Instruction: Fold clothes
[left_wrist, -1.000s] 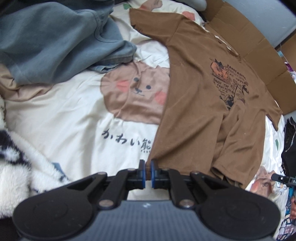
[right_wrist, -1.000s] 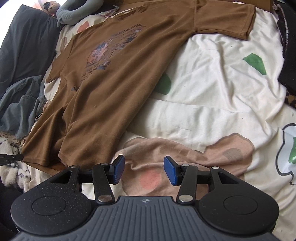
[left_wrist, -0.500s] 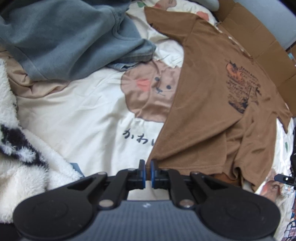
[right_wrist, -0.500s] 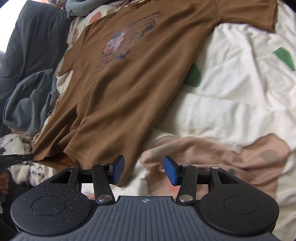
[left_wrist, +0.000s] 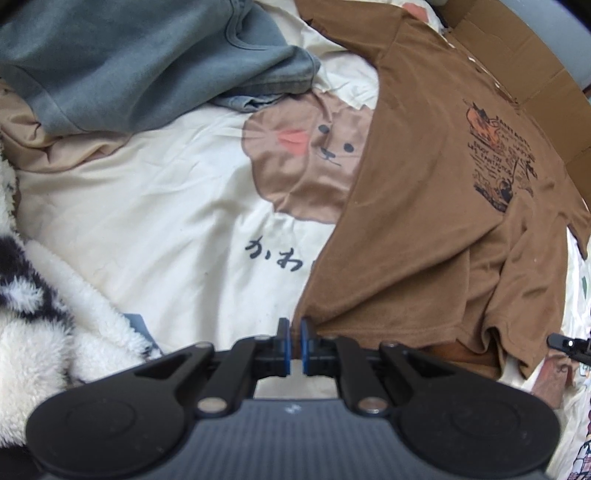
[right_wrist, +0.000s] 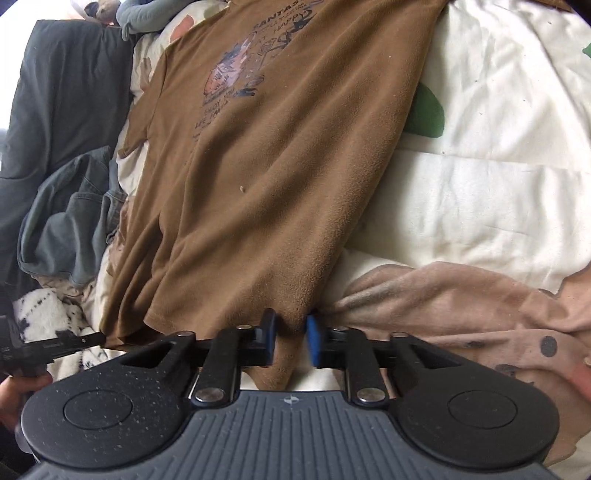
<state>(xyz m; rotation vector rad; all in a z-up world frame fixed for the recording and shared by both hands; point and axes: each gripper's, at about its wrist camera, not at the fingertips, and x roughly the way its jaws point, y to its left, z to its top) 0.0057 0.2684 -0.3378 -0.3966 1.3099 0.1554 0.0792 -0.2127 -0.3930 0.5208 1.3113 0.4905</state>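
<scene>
The left claw (left_wrist: 294, 345) is clamped on the near hem corner of the brown T-shirt (left_wrist: 424, 206), which extends ahead across the bed (left_wrist: 166, 221), while the right claw (right_wrist: 291, 341) is clamped on the opposite hem corner.

Cream bear-print bedsheet (left_wrist: 155, 206), flattened cardboard (left_wrist: 517, 62) at bed's far edge, soft daylight
</scene>
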